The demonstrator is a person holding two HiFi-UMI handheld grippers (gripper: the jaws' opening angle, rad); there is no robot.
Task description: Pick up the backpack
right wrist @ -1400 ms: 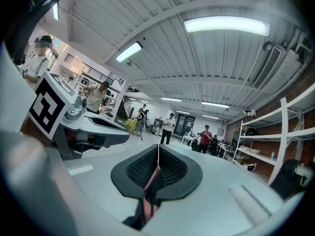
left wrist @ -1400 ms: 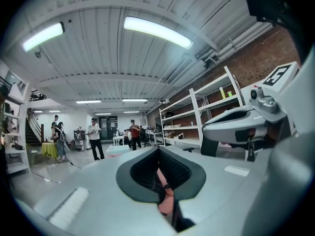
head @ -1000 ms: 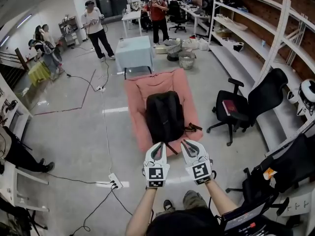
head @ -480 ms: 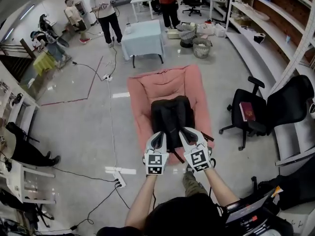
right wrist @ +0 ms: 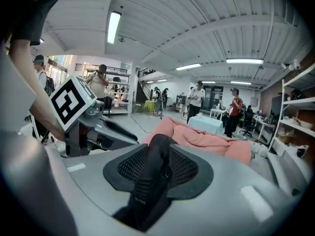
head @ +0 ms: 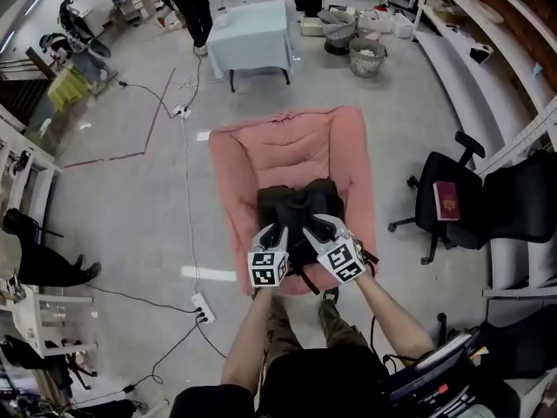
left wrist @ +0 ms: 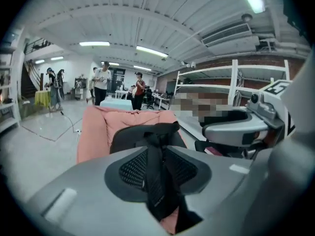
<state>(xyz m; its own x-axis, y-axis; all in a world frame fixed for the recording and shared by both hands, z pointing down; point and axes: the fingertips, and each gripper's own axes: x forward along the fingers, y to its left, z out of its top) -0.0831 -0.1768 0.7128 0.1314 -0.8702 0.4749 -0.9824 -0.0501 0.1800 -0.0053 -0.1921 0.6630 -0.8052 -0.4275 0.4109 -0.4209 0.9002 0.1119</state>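
Observation:
A black backpack [head: 296, 205] lies on a pink floor cushion [head: 287, 142]. Both grippers sit side by side at its near end. The left gripper [head: 272, 231] has jaws that are opening, and in the left gripper view a black strap [left wrist: 156, 181] runs through the gap between them, with the backpack's body [left wrist: 142, 134] just beyond. The right gripper [head: 320, 225] is also opening its jaws, and in the right gripper view another black strap [right wrist: 150, 178] stands in the gap. Neither strap looks pinched.
An office chair [head: 513, 203] with a red book [head: 446, 200] on its seat stands to the right. A covered table [head: 251, 33] and bins [head: 365, 57] are beyond the cushion. A power strip [head: 201, 307] and cables lie at left. Shelving lines the right wall.
Both grippers have moved forward and down from in front of the cushion onto the backpack's near end. Their jaws, shut before, now stand apart around the straps.

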